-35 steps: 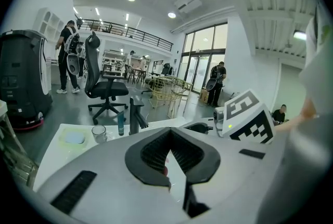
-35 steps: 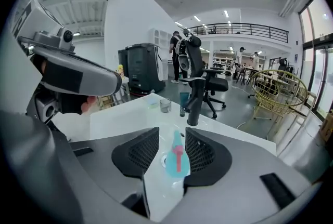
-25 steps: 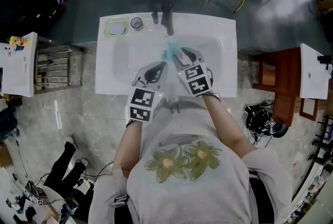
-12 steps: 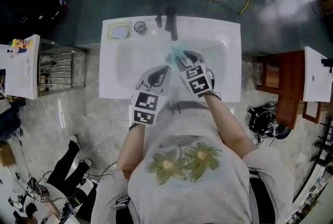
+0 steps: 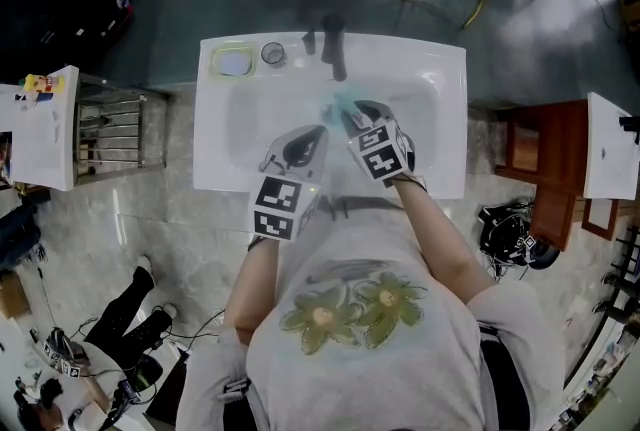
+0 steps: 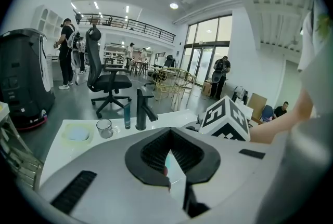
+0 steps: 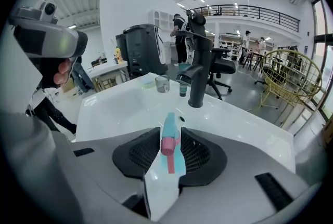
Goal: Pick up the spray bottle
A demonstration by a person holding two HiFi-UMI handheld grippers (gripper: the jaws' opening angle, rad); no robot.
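Note:
A teal spray bottle with a pink nozzle lies tilted over the white sink basin. My right gripper is shut on it. In the right gripper view, the bottle sits between the two dark pads of that gripper and points toward the black faucet. My left gripper hovers just left of the right one, over the basin's front. In the left gripper view its jaws stand slightly apart with nothing held between them.
On the sink's back rim stand the faucet, a glass cup and a soap dish. A small teal bottle stands beside the faucet. A metal rack is left of the sink; a brown stand is right.
The head view has shifted a little. Both grippers and the bottle keep nearly the same place over the basin.

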